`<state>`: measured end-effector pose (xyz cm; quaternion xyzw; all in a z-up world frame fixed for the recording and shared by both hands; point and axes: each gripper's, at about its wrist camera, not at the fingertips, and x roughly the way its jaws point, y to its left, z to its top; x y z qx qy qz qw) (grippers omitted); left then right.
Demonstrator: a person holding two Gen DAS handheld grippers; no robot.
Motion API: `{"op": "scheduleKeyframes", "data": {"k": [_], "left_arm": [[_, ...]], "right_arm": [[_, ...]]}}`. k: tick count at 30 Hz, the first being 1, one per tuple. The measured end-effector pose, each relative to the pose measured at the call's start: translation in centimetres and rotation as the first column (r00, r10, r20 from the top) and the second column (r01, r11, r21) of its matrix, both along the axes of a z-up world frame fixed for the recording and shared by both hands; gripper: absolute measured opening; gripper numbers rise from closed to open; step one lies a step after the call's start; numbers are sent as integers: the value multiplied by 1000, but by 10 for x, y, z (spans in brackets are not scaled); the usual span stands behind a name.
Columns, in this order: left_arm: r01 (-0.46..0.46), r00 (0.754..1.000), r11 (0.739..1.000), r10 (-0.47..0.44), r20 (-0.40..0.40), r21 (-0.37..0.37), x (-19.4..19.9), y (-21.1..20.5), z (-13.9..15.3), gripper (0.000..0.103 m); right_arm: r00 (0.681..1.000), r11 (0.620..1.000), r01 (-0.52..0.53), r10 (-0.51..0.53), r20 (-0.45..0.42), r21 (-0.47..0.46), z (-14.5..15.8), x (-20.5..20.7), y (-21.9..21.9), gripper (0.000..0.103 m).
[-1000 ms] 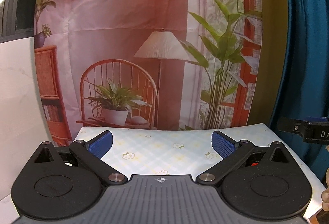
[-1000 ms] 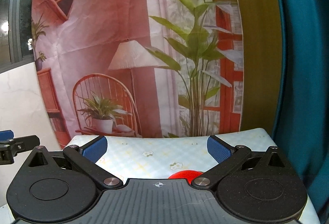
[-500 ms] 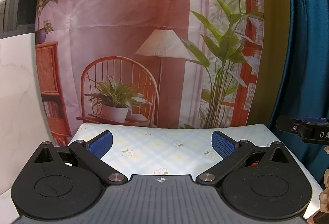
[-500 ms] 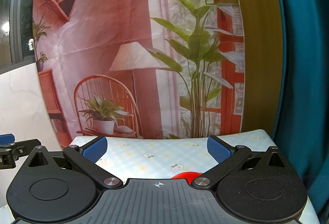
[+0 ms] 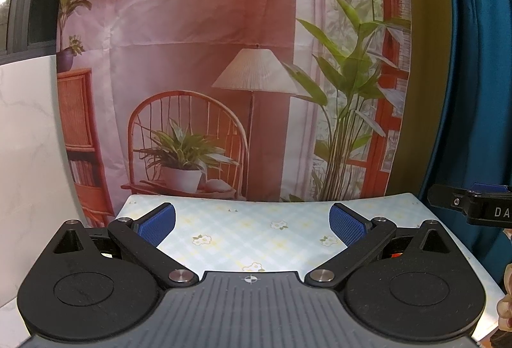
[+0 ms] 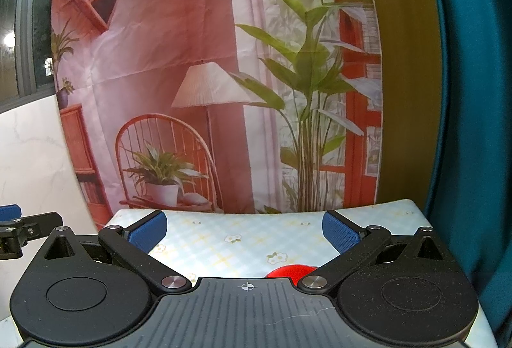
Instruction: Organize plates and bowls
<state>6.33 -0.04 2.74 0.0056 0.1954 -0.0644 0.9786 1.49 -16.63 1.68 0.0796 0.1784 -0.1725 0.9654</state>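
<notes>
Grippers poised over a flowered tablecloth [image 5: 256, 229]: the left gripper [image 5: 252, 221] and right gripper [image 6: 244, 229] both hang with jaws spread wide and nothing between them, level and side by side. A red dish [image 6: 292, 271], likely a plate or bowl, peeks out just under the right gripper's body, mostly hidden. Over the past second both views have tilted slightly downward, bringing a little more of the table into sight, which suggests the work is only beginning. Beyond the table's far edge hangs a printed backdrop [image 5: 198, 66] of a lamp and chair.
</notes>
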Motion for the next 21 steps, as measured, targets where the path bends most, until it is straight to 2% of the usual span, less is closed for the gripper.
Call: {"op": "scheduleKeyframes", "data": {"k": [21], "left_arm": [[5, 1000, 1000, -5, -2, 3, 1, 2, 1, 103]], "right_arm": [[1000, 1000, -2, 2, -10, 4, -2, 1, -1, 103]]}}
